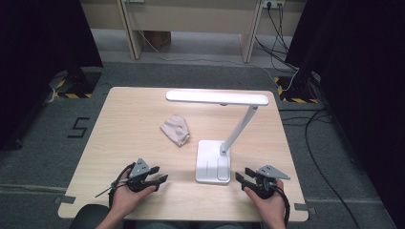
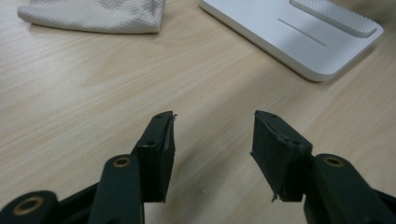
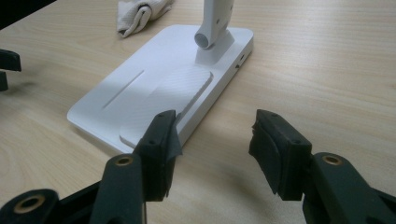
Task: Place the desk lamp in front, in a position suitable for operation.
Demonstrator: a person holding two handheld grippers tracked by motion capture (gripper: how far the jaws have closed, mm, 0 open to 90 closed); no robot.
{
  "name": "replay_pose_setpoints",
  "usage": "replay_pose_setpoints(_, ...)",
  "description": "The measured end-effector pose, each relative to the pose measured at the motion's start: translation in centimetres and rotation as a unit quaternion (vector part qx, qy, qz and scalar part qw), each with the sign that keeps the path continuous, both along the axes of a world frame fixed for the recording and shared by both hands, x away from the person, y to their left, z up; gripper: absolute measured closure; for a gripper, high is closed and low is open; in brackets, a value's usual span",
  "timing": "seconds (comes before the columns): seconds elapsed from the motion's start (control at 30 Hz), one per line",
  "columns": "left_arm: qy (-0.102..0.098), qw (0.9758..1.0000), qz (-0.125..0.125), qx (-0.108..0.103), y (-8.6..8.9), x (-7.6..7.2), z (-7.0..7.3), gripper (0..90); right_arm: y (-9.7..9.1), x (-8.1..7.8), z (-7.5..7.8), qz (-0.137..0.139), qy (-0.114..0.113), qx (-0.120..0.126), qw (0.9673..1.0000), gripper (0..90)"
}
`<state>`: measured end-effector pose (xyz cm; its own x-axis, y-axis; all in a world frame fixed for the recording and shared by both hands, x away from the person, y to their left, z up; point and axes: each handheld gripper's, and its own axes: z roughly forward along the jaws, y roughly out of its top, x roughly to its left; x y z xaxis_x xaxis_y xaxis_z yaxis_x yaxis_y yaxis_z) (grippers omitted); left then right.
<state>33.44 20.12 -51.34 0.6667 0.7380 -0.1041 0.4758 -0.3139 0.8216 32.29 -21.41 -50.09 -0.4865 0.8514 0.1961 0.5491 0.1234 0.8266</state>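
Observation:
A white desk lamp [image 1: 224, 124] stands on the wooden table [image 1: 124, 119], its flat base [image 1: 212, 162] near the front and its light bar [image 1: 217, 98] stretched across the middle. A crumpled beige cloth [image 1: 175, 129] lies left of the lamp's arm. My left gripper [image 1: 161, 174] rests open on the table at the front left, nothing between its jaws; its own view has the cloth [image 2: 93, 16] and the base [image 2: 299, 32] ahead of the gripper [image 2: 215, 140]. My right gripper [image 1: 242, 177] rests open at the front right, with the base [image 3: 159, 88] just beyond the gripper [image 3: 215, 140].
The table stands on grey carpet with black curtains to either side. Cables [image 1: 315, 143] trail over the floor at the right. Desk legs [image 1: 131, 28] and a wall socket [image 1: 273, 4] are at the back. Bare wood lies between the grippers and the lamp base.

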Motion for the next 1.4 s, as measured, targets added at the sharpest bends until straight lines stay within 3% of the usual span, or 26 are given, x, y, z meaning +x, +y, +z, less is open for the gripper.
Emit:
replay_pose_setpoints(0.17,0.001,0.9996,-0.026,0.004,-1.1,0.3,-0.1,48.2,-0.1,0.3,-0.1,-0.003,0.000,0.004,1.0000,49.5)
replay_pose_setpoints(0.37,0.010,0.9999,-0.013,-0.001,-1.2,1.3,-0.2,47.2,0.0,0.8,-0.2,0.005,0.010,0.007,0.9999,50.4)
replay_pose_setpoints(0.5,0.011,0.9991,-0.040,-0.012,-2.6,1.8,0.3,51.8,0.4,1.9,0.3,0.008,0.018,0.003,0.9998,66.8)
replay_pose_setpoints(0.63,0.009,0.9981,-0.061,0.004,-4.2,3.2,0.9,64.5,1.1,3.9,0.9,0.001,0.032,-0.024,0.9992,83.9)
replay_pose_setpoints(0.73,0.036,0.9973,-0.063,-0.002,-5.3,4.8,0.9,74.0,2.0,5.2,0.7,-0.005,0.045,-0.035,0.9984,90.0)
replay_pose_setpoints(0.9,0.072,0.9952,-0.066,-0.004,-7.0,6.8,0.4,89.1,3.1,5.7,0.0,-0.007,0.065,-0.045,0.9968,90.0)
replay_pose_setpoints(1.1,0.076,0.9944,-0.074,0.007,-8.9,7.2,0.0,88.4,3.2,5.8,-0.1,-0.004,0.064,-0.046,0.9969,90.0)
replay_pose_setpoints(1.4,0.079,0.9940,-0.075,0.007,-9.1,7.3,-0.2,89.2,3.5,6.1,-0.5,-0.001,0.063,-0.048,0.9969,90.0)
